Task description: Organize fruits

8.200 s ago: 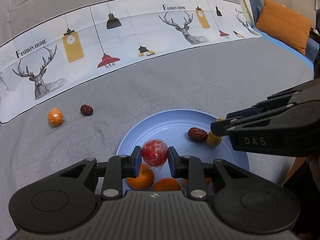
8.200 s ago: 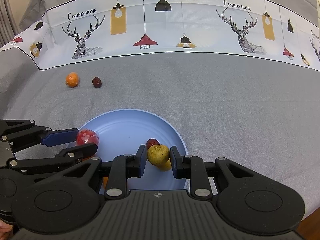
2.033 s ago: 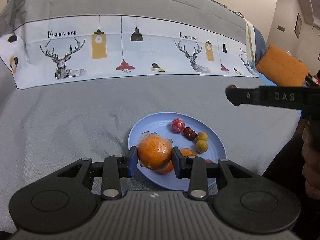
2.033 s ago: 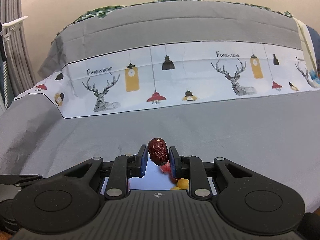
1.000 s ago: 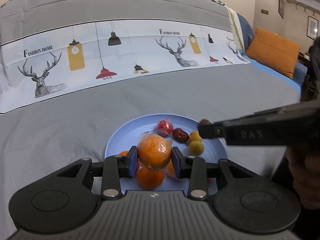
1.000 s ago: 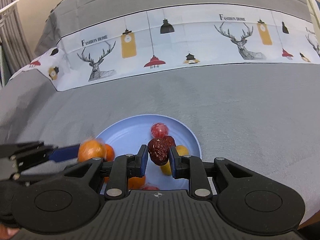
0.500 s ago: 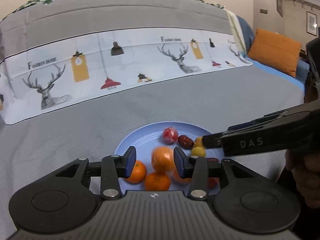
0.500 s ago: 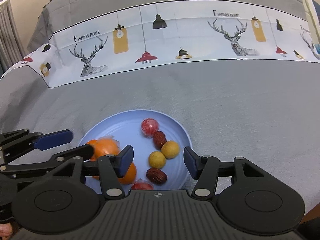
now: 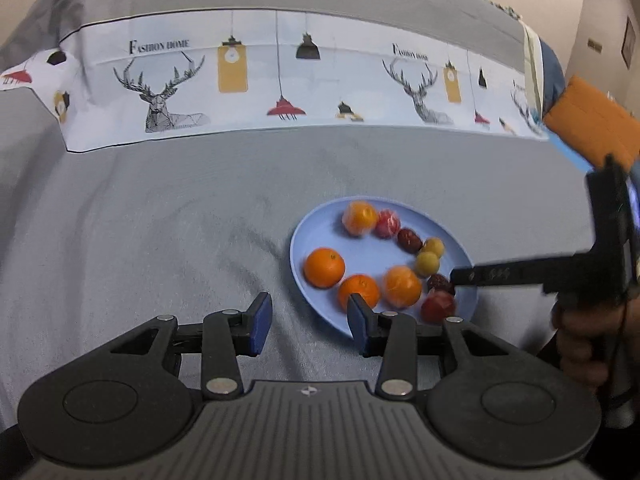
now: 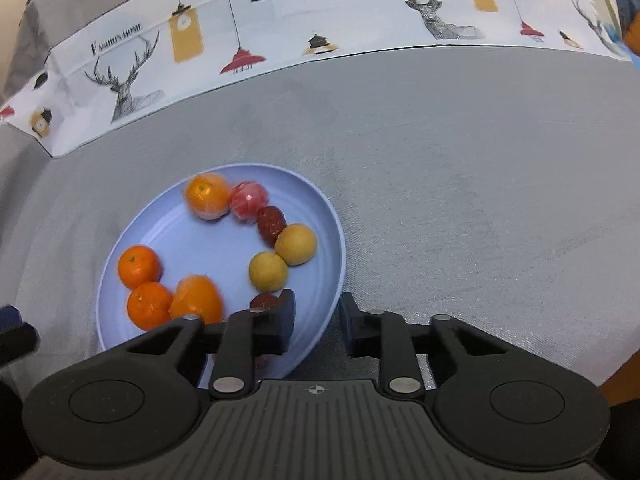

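Observation:
A light blue plate on the grey cloth holds several fruits: oranges, a wrapped orange, a wrapped red fruit, dark red dates and two yellow fruits. My left gripper is open and empty, at the plate's near left rim. My right gripper is open and empty over the plate's near right rim; it shows at the right in the left wrist view.
The grey cloth has a white printed band with deer and lamps along the back. An orange cushion lies at the far right. A hand holds the right gripper.
Both grippers opened and dropped their fruit onto the plate: the wrapped orange from the left, the date from the right. Both have pulled back from the plate.

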Demonstrator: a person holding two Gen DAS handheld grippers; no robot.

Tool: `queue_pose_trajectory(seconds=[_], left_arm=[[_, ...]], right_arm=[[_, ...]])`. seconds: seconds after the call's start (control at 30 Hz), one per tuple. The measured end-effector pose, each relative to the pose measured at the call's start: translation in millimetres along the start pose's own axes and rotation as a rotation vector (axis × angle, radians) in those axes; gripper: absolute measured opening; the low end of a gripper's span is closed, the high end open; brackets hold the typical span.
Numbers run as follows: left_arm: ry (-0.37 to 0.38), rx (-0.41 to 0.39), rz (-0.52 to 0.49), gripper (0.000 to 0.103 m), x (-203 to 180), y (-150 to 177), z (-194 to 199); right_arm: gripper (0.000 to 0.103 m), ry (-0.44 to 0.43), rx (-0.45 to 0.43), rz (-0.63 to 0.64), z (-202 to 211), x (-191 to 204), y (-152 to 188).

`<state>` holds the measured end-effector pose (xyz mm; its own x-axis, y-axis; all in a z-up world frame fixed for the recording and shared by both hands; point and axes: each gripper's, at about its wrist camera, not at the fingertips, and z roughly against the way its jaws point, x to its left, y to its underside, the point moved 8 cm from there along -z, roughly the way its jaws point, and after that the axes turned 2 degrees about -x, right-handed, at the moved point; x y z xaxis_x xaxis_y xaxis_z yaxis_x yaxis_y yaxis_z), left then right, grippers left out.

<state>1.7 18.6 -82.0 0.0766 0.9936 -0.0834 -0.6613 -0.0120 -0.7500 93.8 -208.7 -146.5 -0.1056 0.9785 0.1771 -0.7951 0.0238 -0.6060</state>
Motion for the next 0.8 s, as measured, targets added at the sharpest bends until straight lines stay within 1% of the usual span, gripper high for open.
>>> queue_pose_trajectory(seconds=[0.07,0.1,0.13,0.23,0.33,0.43,0.5,0.6,0.7,0.8], left_arm=[[-0.013,0.000,0.014,0.046,3.2,-0.2,-2.4],[-0.025,0.003,0.019,0.046,5.1,0.7,-4.3],[-0.036,0.008,0.027,0.046,7.0,1.3,-6.2],[-0.055,0.011,0.062,0.046,15.7,0.2,-9.7],[-0.081,0.020,0.120,0.046,29.8,0.6,-10.7],[-0.102,0.028,0.183,0.046,44.3,0.2,-9.9],[-0.117,0.027,0.218,0.046,53.1,-0.8,-7.9],[-0.136,0.041,0.261,0.049,62.3,-0.4,-7.0],[-0.159,0.048,0.275,0.049,66.0,-1.8,-5.6],[-0.175,0.046,0.260,0.049,62.3,-8.0,-2.7]], right_arm=[[0.021,-0.001,0.005,-0.003,-2.9,4.2,-1.9],[0.016,-0.008,0.006,-0.009,-4.1,5.8,-2.4],[0.015,-0.018,0.007,-0.008,-4.9,9.2,-4.3],[0.015,-0.037,0.012,0.033,-9.4,27.2,-7.7],[0.015,-0.062,0.025,0.076,-18.8,50.4,-11.3],[0.016,-0.112,0.040,0.117,-26.5,77.7,-13.8],[0.019,-0.140,0.047,0.158,-30.3,98.2,-14.8],[0.021,-0.185,0.061,0.195,-35.0,120.2,-16.1],[0.021,-0.221,0.078,0.204,-36.8,132.1,-17.0],[0.021,-0.255,0.096,0.212,-35.9,141.8,-15.3]])
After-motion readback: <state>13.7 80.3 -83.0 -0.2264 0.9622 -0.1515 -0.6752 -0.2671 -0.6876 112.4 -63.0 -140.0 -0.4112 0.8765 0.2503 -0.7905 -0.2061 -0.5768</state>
